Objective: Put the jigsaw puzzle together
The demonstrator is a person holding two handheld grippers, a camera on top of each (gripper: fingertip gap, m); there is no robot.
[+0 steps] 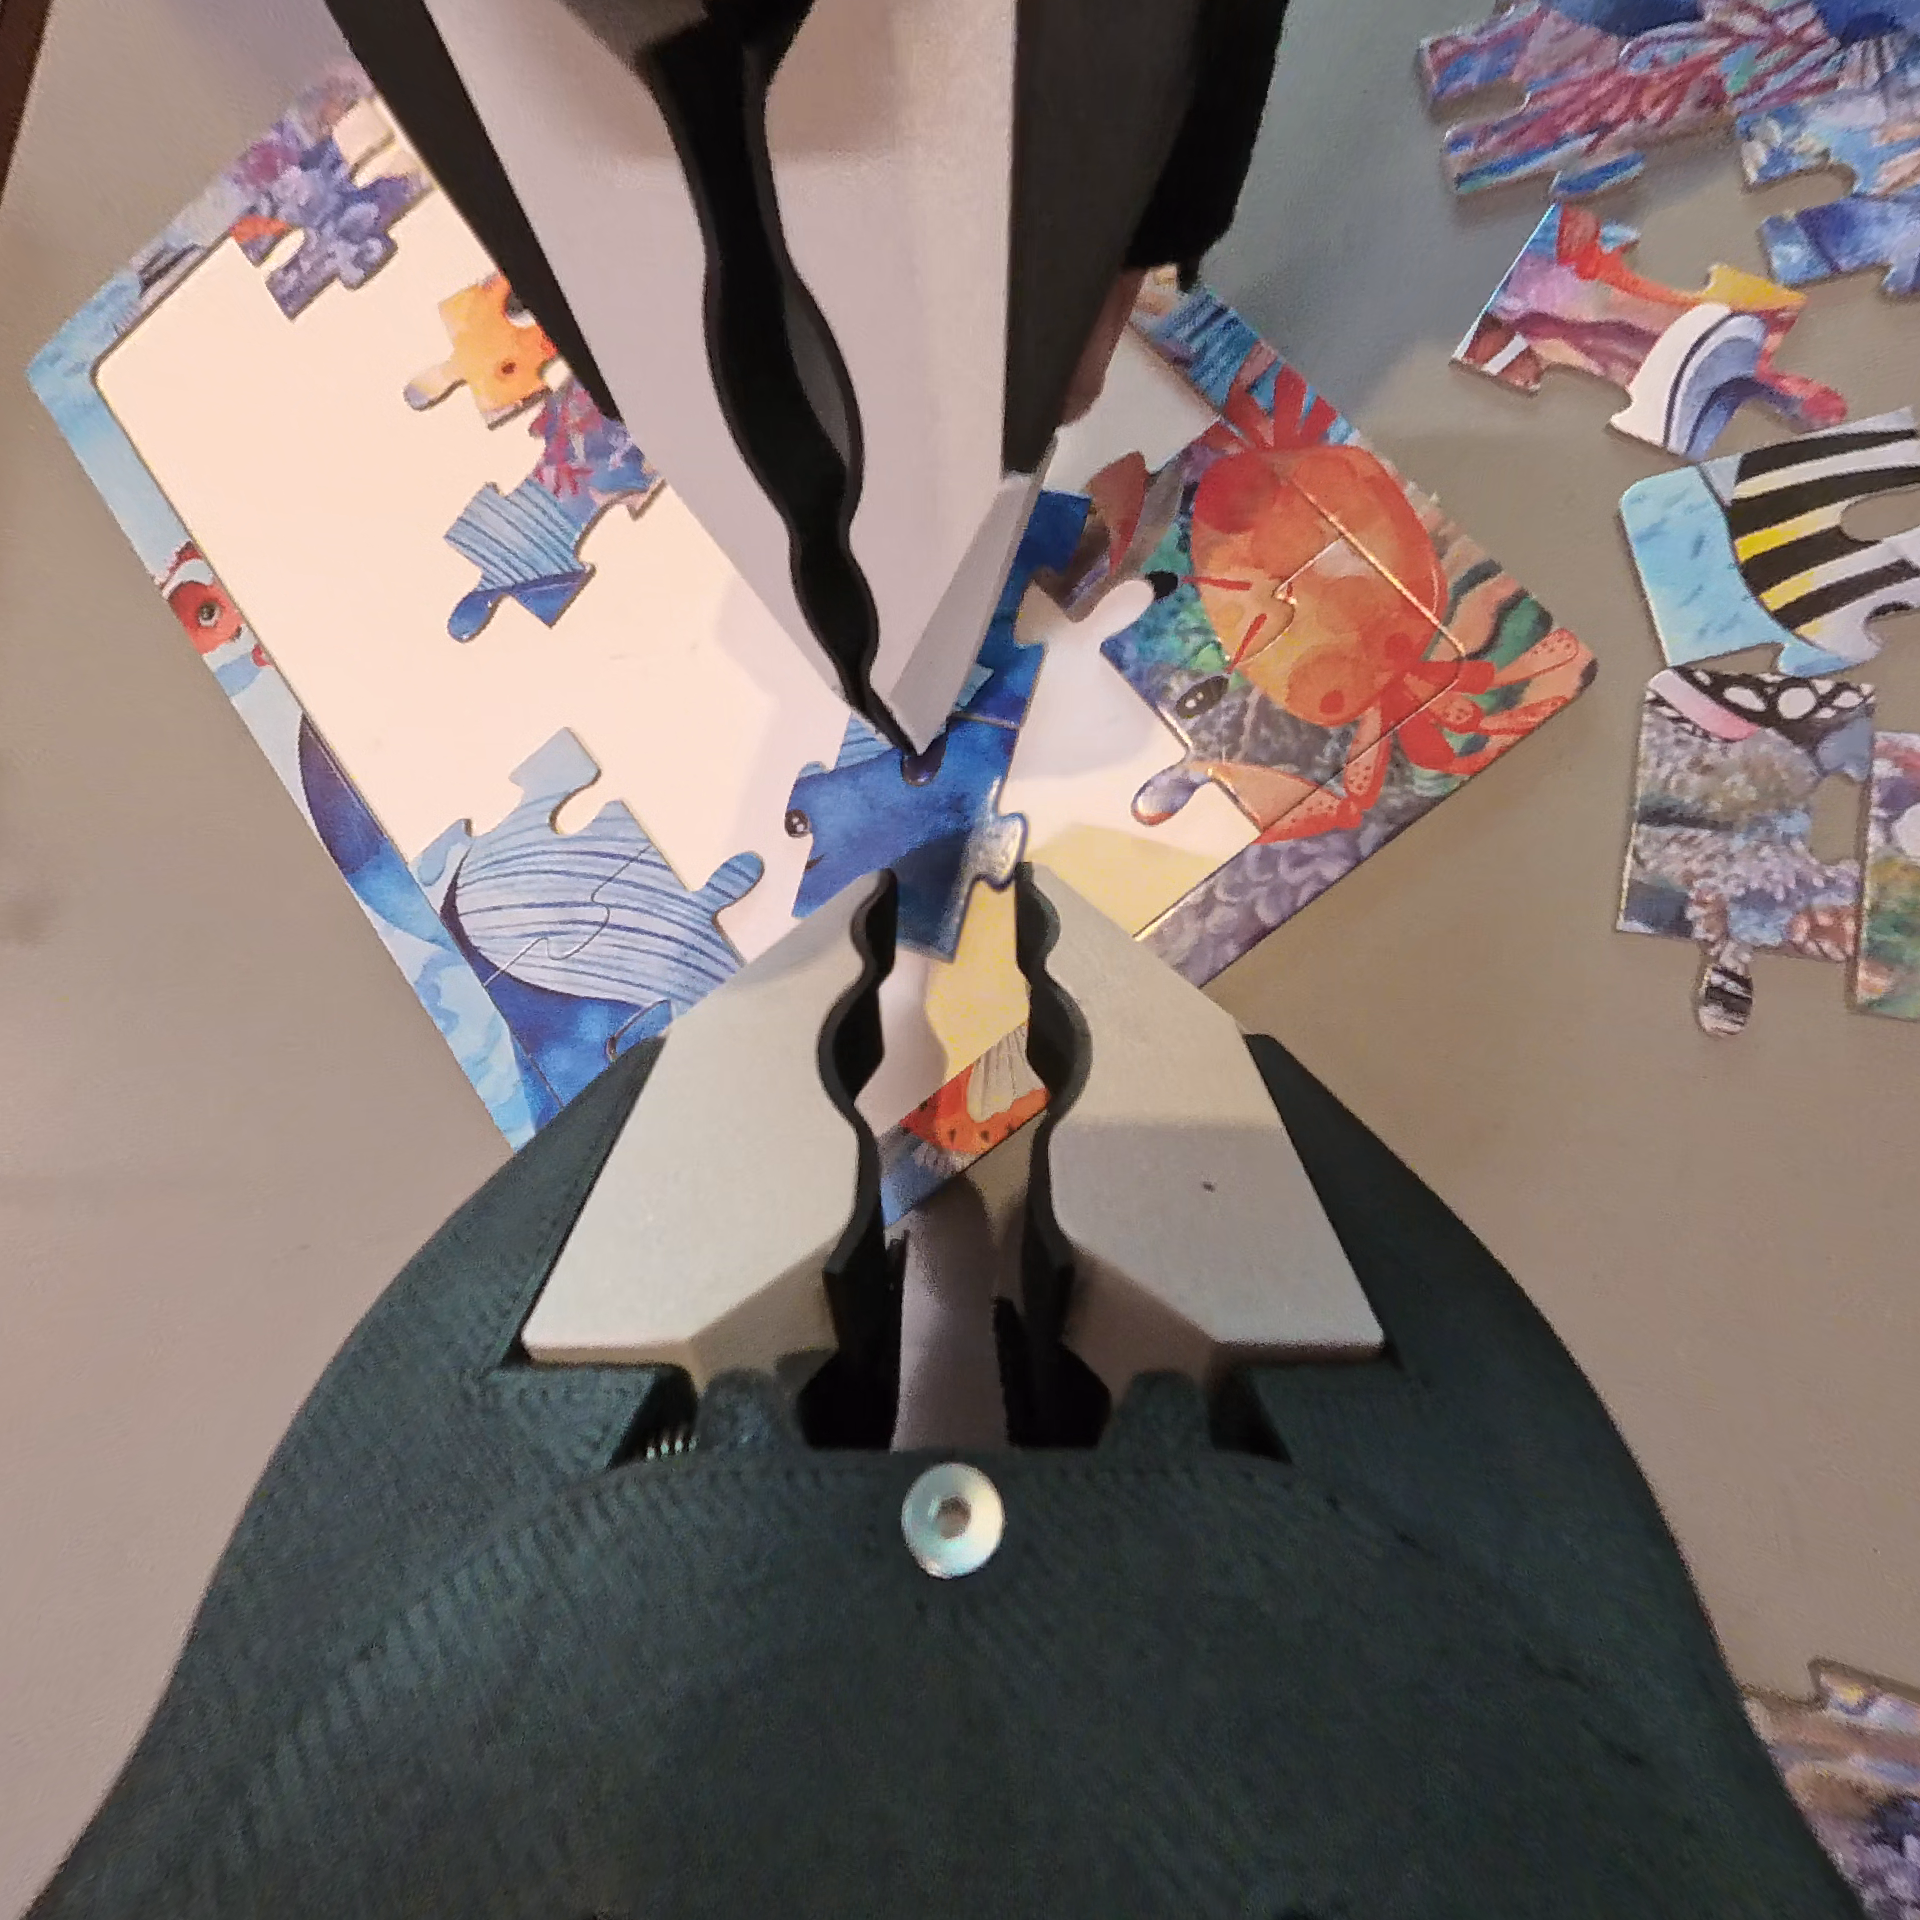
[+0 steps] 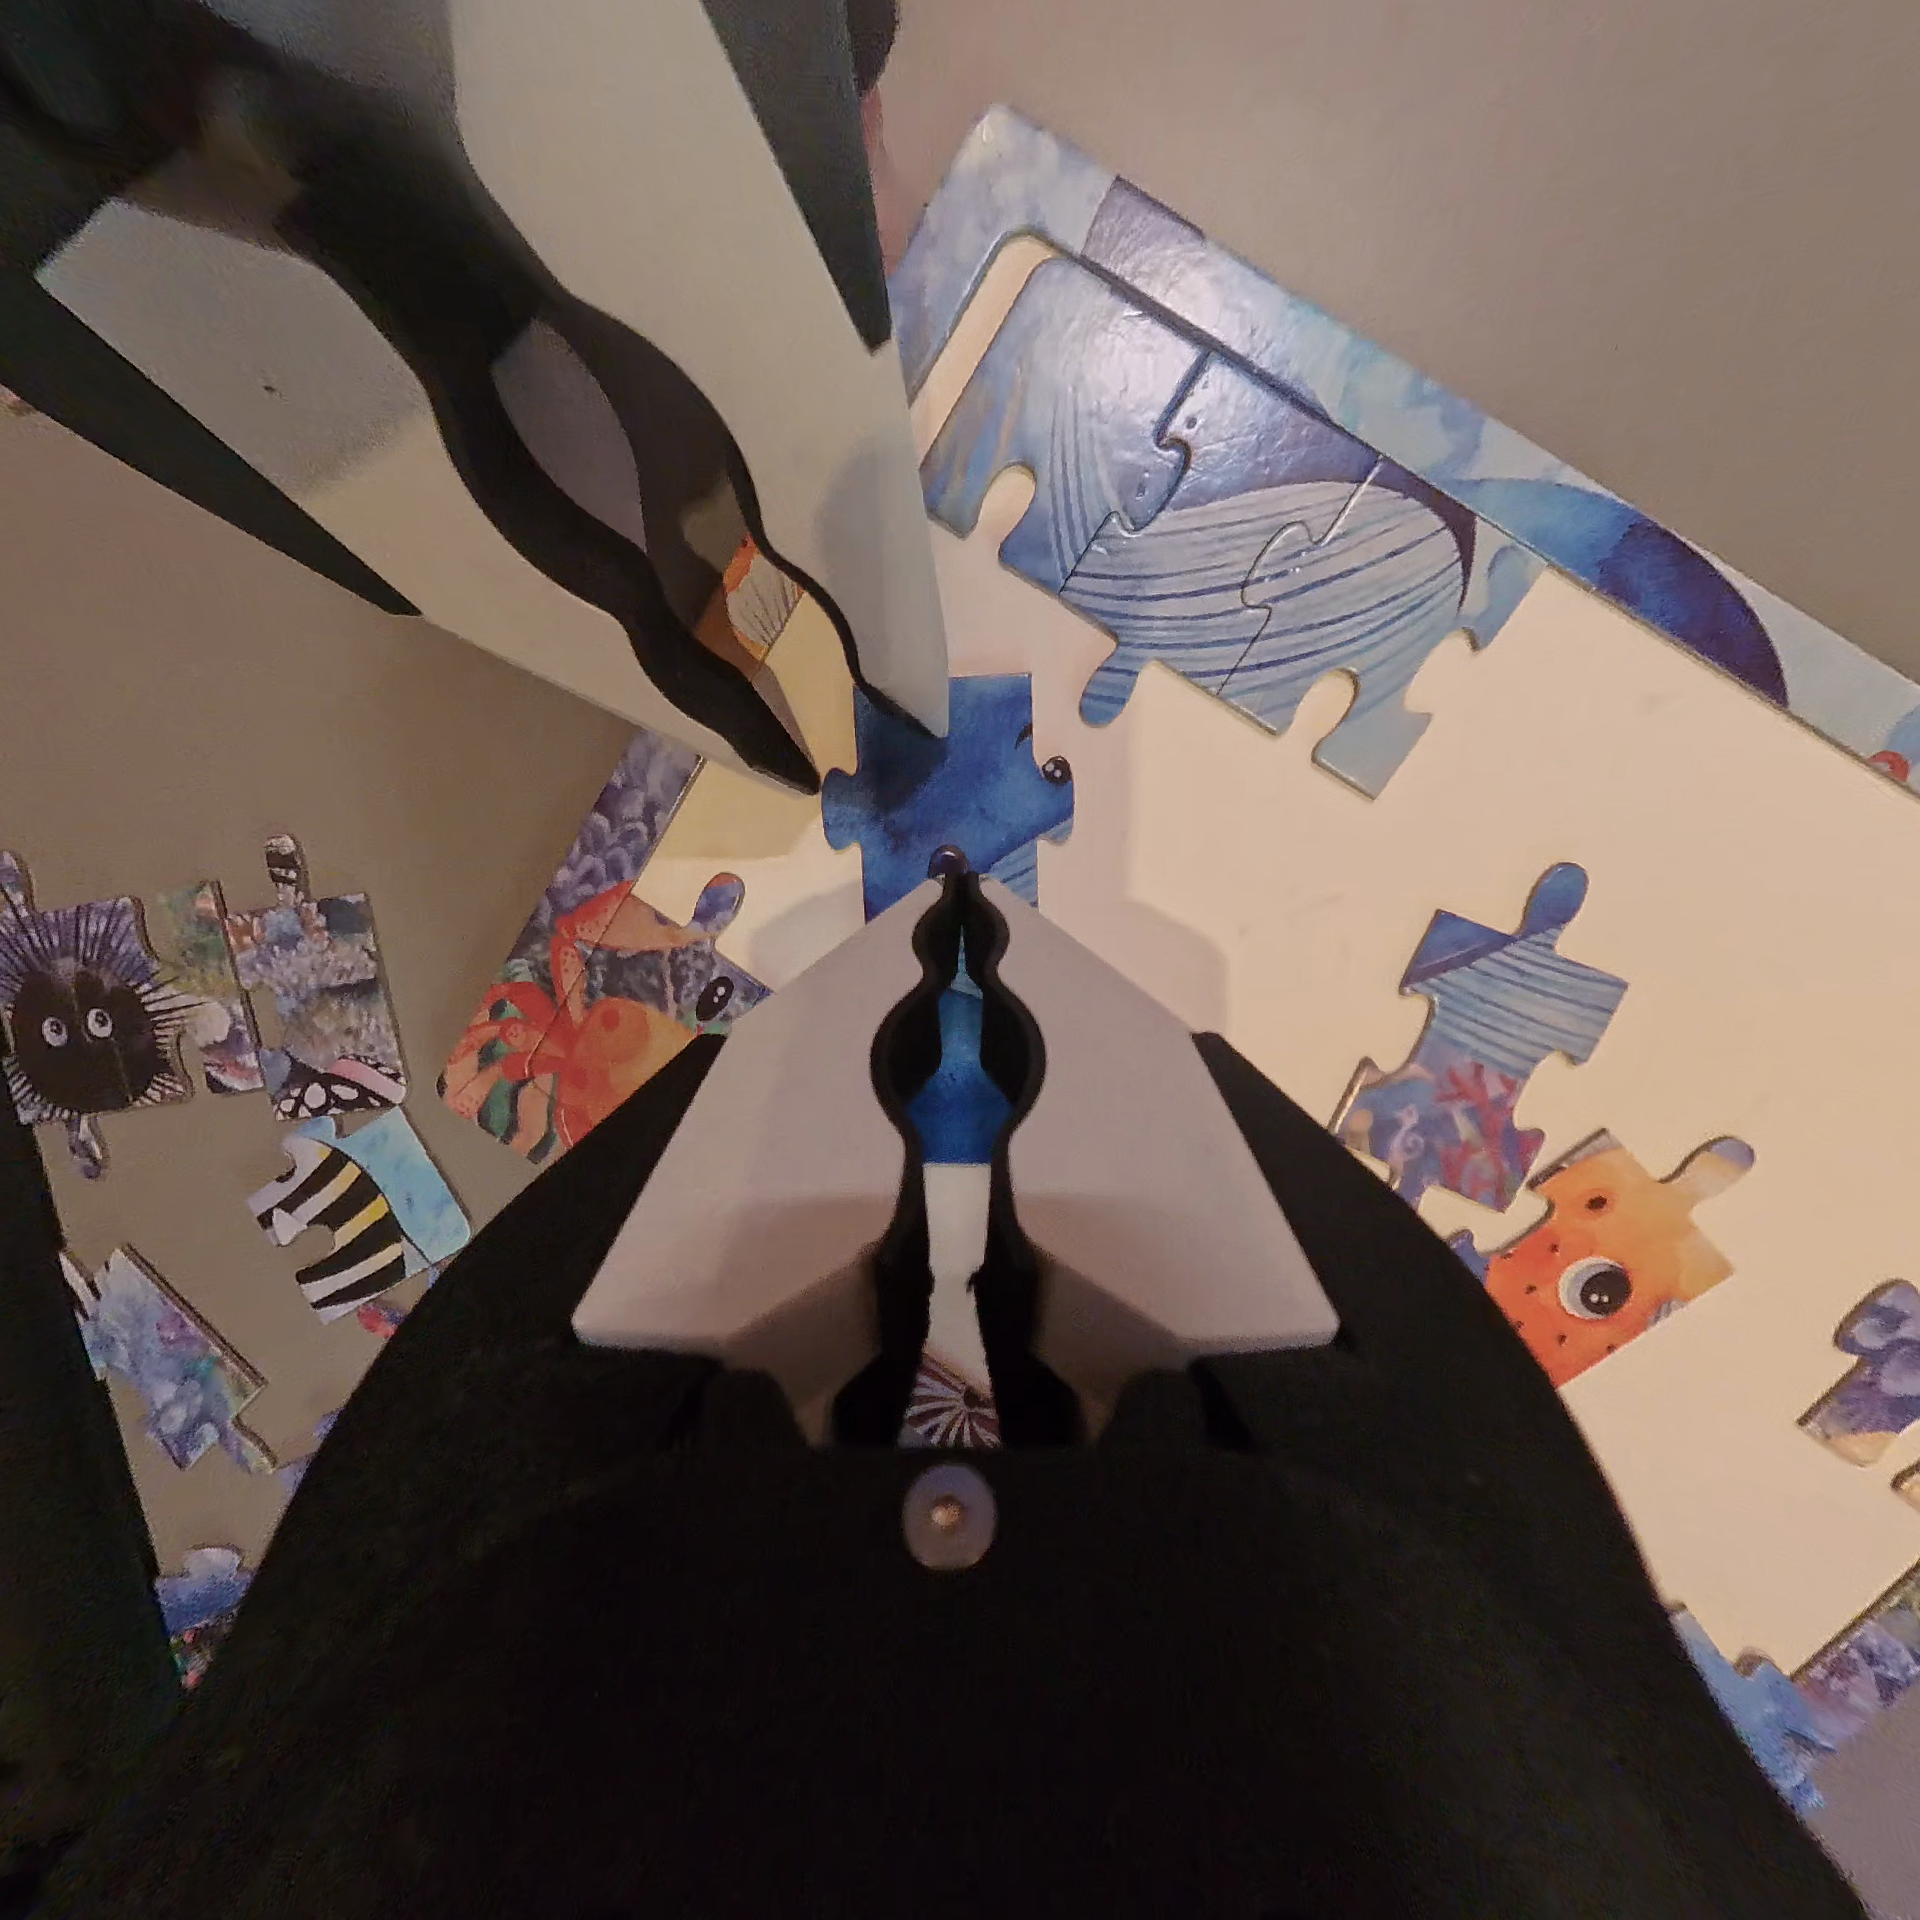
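Observation:
The puzzle tray [image 1: 312, 468] lies on the tan table, with a whale section [image 1: 582, 914], a crab section [image 1: 1320, 623] and several single pieces in it. A deep-blue fish piece [image 1: 914, 821] lies near the tray's near corner. My left gripper [image 1: 956, 878] has its fingers a little apart, astride that piece's near tab and touching both sides. A yellow-orange fish piece [image 1: 977, 1029] shows through the finger gap. My right gripper [image 2: 956, 881] is shut, with its tip on the blue piece [image 2: 956, 790]. The left gripper [image 2: 873, 753] comes in from the upper left.
Loose pieces lie on the table beside the tray: a striped fish piece [image 1: 1787, 561], coral pieces [image 1: 1558, 94] and a spotted piece [image 1: 1745, 831]. The right wrist view also shows a sea urchin piece [image 2: 83, 1018]. An orange pufferfish piece [image 2: 1600, 1278] sits inside the tray [image 2: 1455, 831]. My two grippers' fingertips are within a few centimetres of each other. The whale section [image 1: 582, 914] is about equally far from each gripper, around 7 centimetres.

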